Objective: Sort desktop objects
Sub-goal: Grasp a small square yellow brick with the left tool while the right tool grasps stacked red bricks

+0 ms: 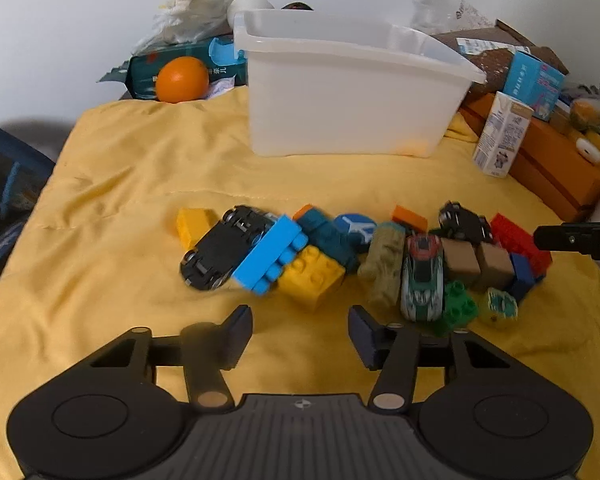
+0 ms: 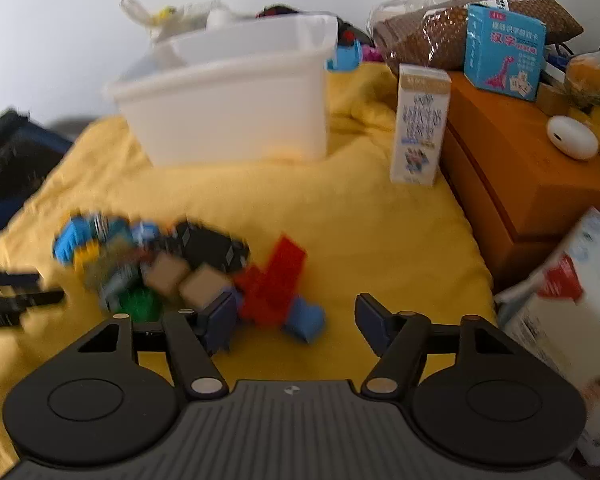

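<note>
A pile of toys lies on the yellow cloth [image 1: 120,200]: a black toy car [image 1: 224,252] on its back, a light blue brick [image 1: 272,260], a yellow brick [image 1: 312,276], a green-and-red car [image 1: 422,280], a second black car [image 1: 464,222], red bricks [image 1: 520,240]. A white plastic bin [image 1: 352,100] stands behind them. My left gripper [image 1: 300,326] is open and empty just in front of the pile. My right gripper [image 2: 296,320] is open and empty, its fingers around the red bricks [image 2: 278,276] and a blue piece [image 2: 306,320]; its tip shows in the left wrist view [image 1: 572,238].
An orange [image 1: 182,79] and a wipes pack lie back left. A milk carton [image 2: 420,124], an orange box [image 2: 512,168], a blue card box [image 2: 504,50] and a white package [image 2: 572,320] crowd the right side. A dark bag sits at the left edge.
</note>
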### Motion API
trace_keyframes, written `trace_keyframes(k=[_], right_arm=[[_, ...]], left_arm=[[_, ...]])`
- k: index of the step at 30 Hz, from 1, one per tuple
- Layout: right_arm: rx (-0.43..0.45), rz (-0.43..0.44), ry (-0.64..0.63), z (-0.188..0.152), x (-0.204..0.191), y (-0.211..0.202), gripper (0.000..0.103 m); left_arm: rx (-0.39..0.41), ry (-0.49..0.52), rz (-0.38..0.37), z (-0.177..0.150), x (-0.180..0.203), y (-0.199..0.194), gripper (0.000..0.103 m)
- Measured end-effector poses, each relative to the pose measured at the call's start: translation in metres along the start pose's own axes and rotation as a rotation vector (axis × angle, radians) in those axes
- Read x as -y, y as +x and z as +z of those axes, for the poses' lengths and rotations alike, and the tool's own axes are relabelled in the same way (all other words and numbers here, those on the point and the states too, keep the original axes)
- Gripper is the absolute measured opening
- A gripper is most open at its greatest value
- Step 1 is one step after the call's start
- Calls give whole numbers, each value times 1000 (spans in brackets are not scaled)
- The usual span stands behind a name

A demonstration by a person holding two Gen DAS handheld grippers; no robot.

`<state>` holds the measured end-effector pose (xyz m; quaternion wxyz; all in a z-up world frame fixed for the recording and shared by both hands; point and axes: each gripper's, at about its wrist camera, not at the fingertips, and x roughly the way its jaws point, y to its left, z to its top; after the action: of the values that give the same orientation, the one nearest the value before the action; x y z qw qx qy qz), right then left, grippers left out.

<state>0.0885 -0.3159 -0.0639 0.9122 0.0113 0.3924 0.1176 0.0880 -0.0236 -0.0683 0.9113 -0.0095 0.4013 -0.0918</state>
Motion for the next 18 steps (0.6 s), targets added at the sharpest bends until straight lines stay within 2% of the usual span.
trace_keyframes(k=[3, 4, 6, 11, 15, 16, 18], right_arm=[[10, 13, 17, 11, -3, 9, 66], [-3, 12, 20, 13, -3, 16, 57], [-33, 18, 38, 11, -3, 25, 46], [-84, 5, 82, -7, 2, 31, 45], [-103, 20, 120, -14, 9, 35, 44], [-99, 32, 130, -14, 11, 35, 36], [-104, 49, 113, -15, 10, 36, 27]], left_arm=[[12, 15, 11, 5, 5, 10, 49], [15, 28, 14, 5, 7, 12, 48], [15, 47, 15, 5, 10, 16, 48], [-2, 78, 13, 4, 14, 26, 48], [-8, 144, 19, -3, 18, 29, 42], [-5, 156, 16, -4, 19, 28, 41], [-1, 173, 5, -5, 21, 26, 40]])
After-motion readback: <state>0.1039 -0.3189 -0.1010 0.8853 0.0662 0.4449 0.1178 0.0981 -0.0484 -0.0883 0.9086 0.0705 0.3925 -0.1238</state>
